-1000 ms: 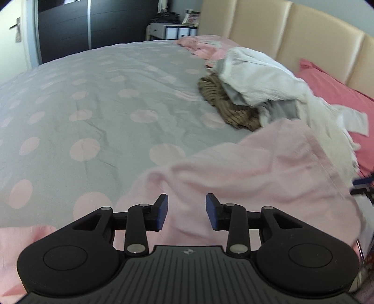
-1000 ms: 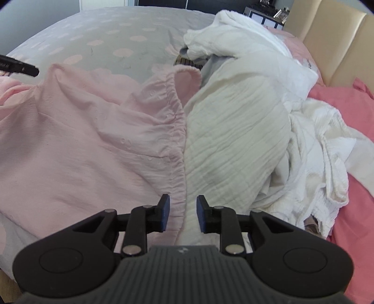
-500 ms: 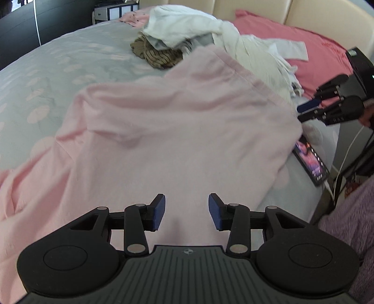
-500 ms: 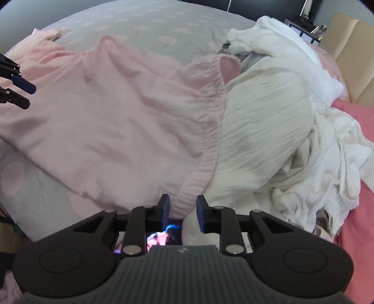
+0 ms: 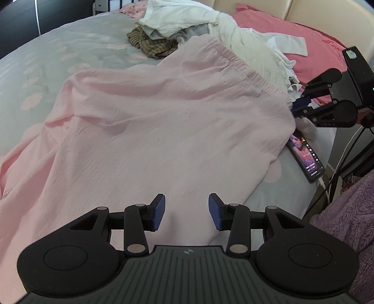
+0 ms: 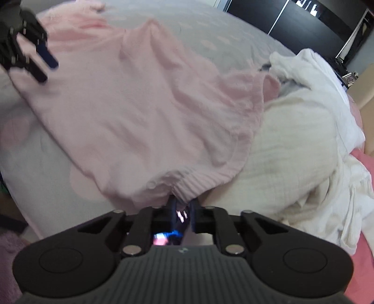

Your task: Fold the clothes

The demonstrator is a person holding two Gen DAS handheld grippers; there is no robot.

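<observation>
A pale pink garment (image 5: 163, 121) lies spread over the grey dotted bed (image 5: 70, 46); it also shows in the right wrist view (image 6: 145, 121). My left gripper (image 5: 186, 211) is open and empty, hovering just above the garment's near part. My right gripper (image 6: 182, 205) has its jaws close together at the garment's elastic waistband corner (image 6: 187, 184), with pink cloth bunched between the pads. The right gripper also shows in the left wrist view (image 5: 298, 107) at the garment's right corner. The left gripper shows in the right wrist view (image 6: 44, 65) at top left.
A pile of white clothes (image 6: 303, 145) and a brown striped garment (image 5: 152, 44) lie beyond the pink one. A lit phone (image 5: 306, 159) lies at the bed's edge beside a cable. A pink pillow (image 5: 311, 42) and a beige headboard (image 5: 327, 16) are at the back right.
My right gripper moved down to the waistband corner and closed on it. My left gripper swung right and closer over the pink garment, still open.
</observation>
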